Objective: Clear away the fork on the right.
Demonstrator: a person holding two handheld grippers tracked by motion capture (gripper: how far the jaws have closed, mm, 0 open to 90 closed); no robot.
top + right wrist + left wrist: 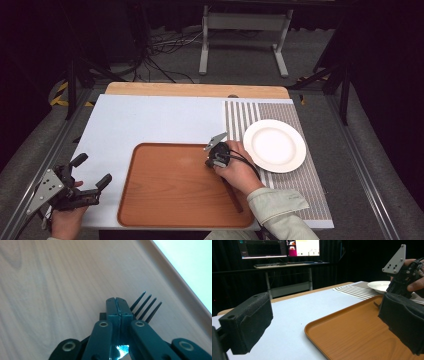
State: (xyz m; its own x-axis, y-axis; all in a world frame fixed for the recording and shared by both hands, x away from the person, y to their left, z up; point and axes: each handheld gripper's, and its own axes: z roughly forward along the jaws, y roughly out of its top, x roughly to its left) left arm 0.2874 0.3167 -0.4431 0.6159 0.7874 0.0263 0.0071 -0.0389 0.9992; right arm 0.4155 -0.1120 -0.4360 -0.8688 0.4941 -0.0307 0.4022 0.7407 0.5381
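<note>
My right gripper [212, 161] hovers low over the right part of the brown wooden tray [165, 195], tilted down toward it. Its jaws are shut tight in the right gripper view [119, 305]. A dark fork [146, 306] runs in behind them, and its tines stick out to their right, just above the tray [50, 290]. A thin dark handle [235, 196] shows from under the hand. My left gripper [93, 170] is near the table's front left corner, open and holding nothing. Its two black pads [249, 322] stand wide apart in the left gripper view, facing the tray [352, 332].
A white plate [274, 145] rests on a striped placemat [300, 190] right of the tray. A pale blue mat [150, 120] covers the table's left and middle. Beyond the far edge stand a white frame [245, 22] and floor cables [165, 55].
</note>
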